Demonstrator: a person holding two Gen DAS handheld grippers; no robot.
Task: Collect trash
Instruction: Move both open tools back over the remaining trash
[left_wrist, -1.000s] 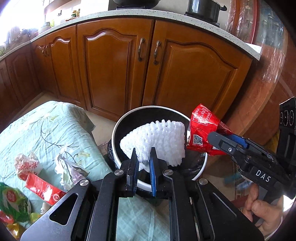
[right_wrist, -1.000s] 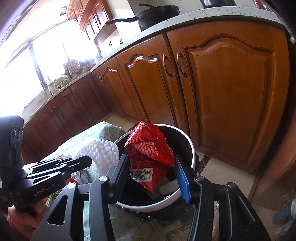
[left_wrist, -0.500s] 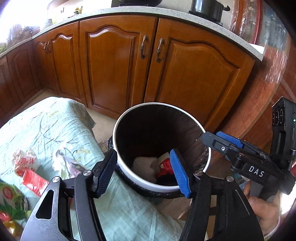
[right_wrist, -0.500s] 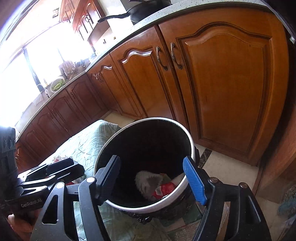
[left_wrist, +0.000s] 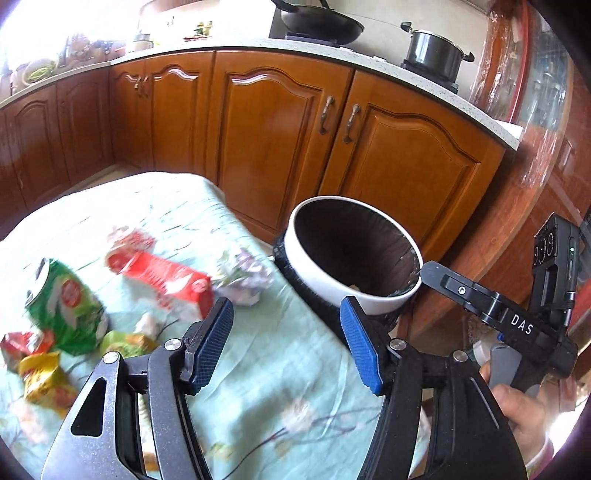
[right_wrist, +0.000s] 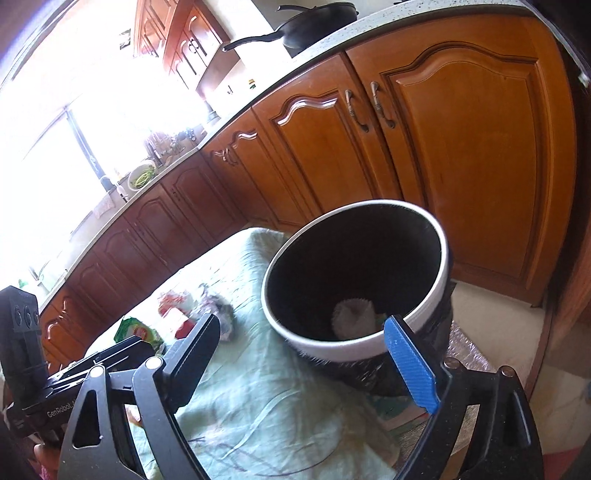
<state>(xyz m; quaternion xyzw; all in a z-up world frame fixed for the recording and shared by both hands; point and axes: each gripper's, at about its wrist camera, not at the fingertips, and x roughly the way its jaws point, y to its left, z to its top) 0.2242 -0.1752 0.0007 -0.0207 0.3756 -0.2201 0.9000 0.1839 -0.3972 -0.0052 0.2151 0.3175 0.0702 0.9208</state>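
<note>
A white-rimmed bin (left_wrist: 369, 299) with a black liner stands at the table's edge. Inside it lies a white foam net (right_wrist: 351, 314). My left gripper (left_wrist: 286, 347) is open and empty above the pale green tablecloth (left_wrist: 277, 398), just left of the bin. Blurred trash lies to its left on the cloth: a red carton (left_wrist: 162, 277), a crumpled wrapper (left_wrist: 243, 273), a green bag (left_wrist: 62, 306) and a yellow wrapper (left_wrist: 40, 376). My right gripper (right_wrist: 301, 358) hovers at the near rim of the bin (right_wrist: 332, 347). Its jaws are opening, with nothing between them.
Brown wooden cabinets (left_wrist: 288, 140) run behind the table and bin. A wok (left_wrist: 317, 22) and a pot (left_wrist: 432, 55) sit on the counter above. A hand (left_wrist: 524, 413) holds the right gripper at the lower right. Bare floor (right_wrist: 491, 306) shows right of the bin.
Both grippers opened and dropped the foam net and the red bag into the bin. The left gripper swung left over the table; the right drew back a little.
</note>
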